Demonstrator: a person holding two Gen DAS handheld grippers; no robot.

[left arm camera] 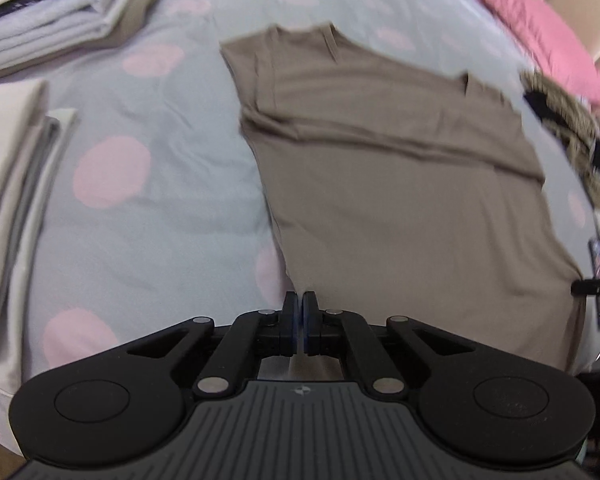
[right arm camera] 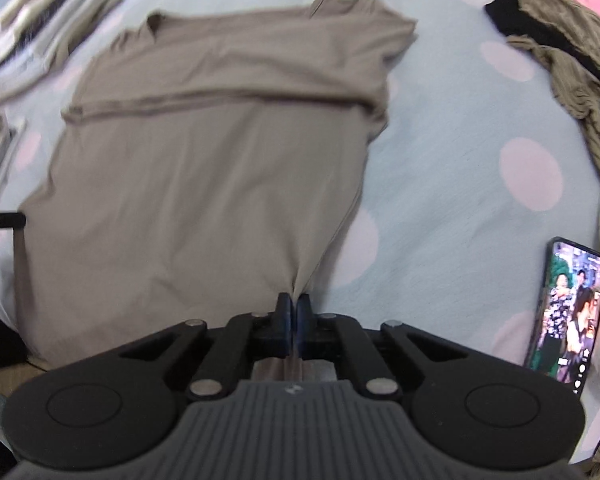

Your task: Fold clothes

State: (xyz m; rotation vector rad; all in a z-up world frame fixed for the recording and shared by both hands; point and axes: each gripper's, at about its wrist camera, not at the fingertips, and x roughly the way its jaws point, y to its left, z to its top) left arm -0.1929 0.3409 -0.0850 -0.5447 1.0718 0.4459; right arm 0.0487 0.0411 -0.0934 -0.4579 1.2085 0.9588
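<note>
— Clutter first: what lies around the shirt?

— Upper left of the left wrist view, a stack of folded clothes (left arm camera: 60,8); a second folded pile (left arm camera: 16,184) runs down the left edge. Upper right, a pink pillow (left arm camera: 540,28). In the right wrist view, a crumpled ribbed garment (right arm camera: 568,68) sits upper right, and a phone (right arm camera: 568,312) with a lit screen lies at the right edge. All rest on the bedsheet (right arm camera: 452,200), pale blue with pink dots.

— Anything on top of the shirt?

— Nothing that I can see. The brown shirt (left arm camera: 400,184) lies spread flat through the middle of both views, neckline at the top, with a crease running across it.

— And the grippers?

— Left gripper (left arm camera: 299,308) is closed, its 2 jaws pressed together at the shirt's lower left hem corner. Right gripper (right arm camera: 293,310) is closed too, pinching the bunched lower right corner of the shirt, with cloth gathered between the jaws.

— Any bins or baskets?

— None visible.
</note>
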